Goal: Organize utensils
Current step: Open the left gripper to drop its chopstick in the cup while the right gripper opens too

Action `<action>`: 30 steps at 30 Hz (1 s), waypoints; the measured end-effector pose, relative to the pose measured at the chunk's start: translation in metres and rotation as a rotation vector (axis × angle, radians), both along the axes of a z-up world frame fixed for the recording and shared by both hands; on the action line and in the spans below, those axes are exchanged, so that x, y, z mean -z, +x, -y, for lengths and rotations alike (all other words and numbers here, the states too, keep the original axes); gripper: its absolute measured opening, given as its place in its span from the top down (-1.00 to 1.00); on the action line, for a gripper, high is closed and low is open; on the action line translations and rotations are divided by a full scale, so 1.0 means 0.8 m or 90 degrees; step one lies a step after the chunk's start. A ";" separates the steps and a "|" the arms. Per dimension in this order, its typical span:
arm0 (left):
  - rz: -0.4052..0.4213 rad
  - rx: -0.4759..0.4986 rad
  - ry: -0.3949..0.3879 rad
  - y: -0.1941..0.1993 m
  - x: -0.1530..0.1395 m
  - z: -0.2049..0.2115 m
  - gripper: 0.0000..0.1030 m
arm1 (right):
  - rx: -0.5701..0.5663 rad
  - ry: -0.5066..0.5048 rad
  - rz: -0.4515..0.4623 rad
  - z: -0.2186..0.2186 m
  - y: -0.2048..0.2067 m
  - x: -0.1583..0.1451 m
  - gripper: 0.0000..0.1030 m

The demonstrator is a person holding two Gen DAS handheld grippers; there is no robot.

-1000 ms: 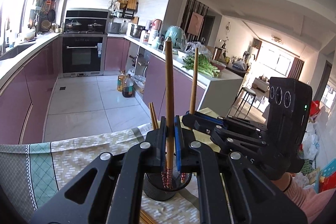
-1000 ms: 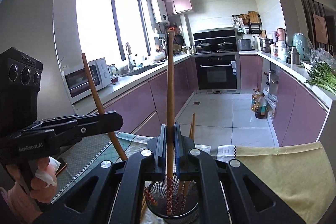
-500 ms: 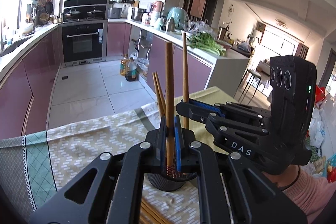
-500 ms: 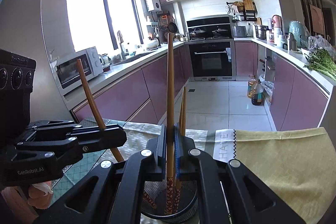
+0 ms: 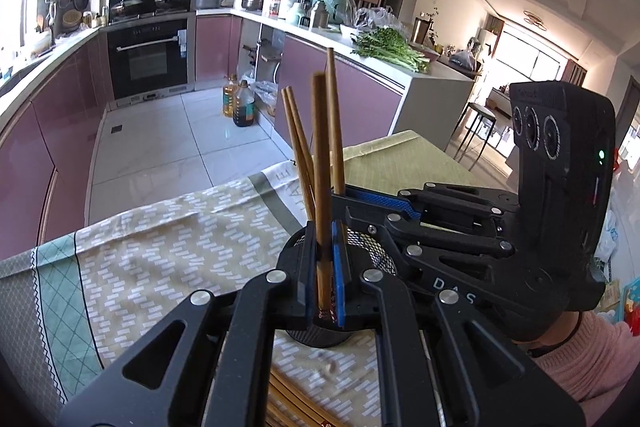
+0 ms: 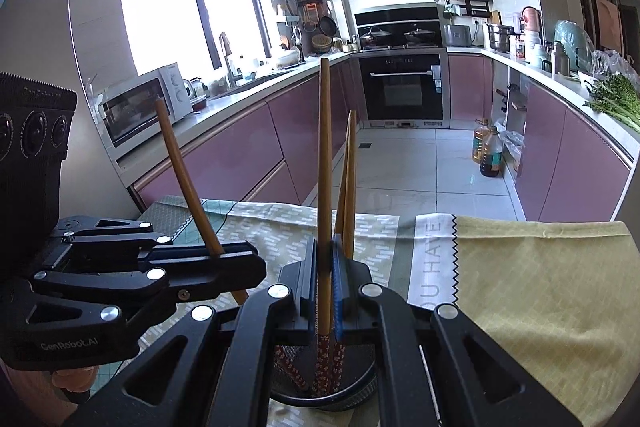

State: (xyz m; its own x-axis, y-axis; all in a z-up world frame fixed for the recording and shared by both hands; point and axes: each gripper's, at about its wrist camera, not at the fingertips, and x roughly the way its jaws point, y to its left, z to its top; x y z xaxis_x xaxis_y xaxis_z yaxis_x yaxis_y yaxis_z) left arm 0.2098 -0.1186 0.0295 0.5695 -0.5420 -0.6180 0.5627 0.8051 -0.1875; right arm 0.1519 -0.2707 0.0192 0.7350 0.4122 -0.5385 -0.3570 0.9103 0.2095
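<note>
Purple kitchen cabinets [image 6: 248, 143] and a built-in oven [image 6: 402, 85] stood behind the tabletop, whose patterned cloth [image 5: 160, 247] carried a black mesh utensil holder [image 6: 360, 393]. Over that holder the left hand-held gripper [image 5: 325, 267] pinched one wooden chopstick [image 5: 321, 163] between its blue pads, its patterned lower end down inside the mesh. Close beside it the right hand-held gripper [image 6: 325, 287] clamped a second chopstick [image 6: 324, 163] whose tip also reached into the holder, where two more chopsticks [image 6: 349, 179] leaned.
</note>
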 end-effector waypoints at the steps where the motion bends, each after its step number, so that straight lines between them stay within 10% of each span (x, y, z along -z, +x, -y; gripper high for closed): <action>1: -0.003 0.000 -0.001 0.003 0.001 0.001 0.85 | 0.001 -0.001 -0.003 0.000 0.001 0.001 0.89; 22: -0.005 -0.030 0.017 0.000 0.028 0.004 0.78 | 0.022 -0.005 -0.015 0.001 -0.005 0.008 0.82; 30: 0.052 -0.047 -0.003 -0.050 0.016 -0.033 0.45 | -0.027 0.012 0.016 0.001 -0.045 -0.008 0.61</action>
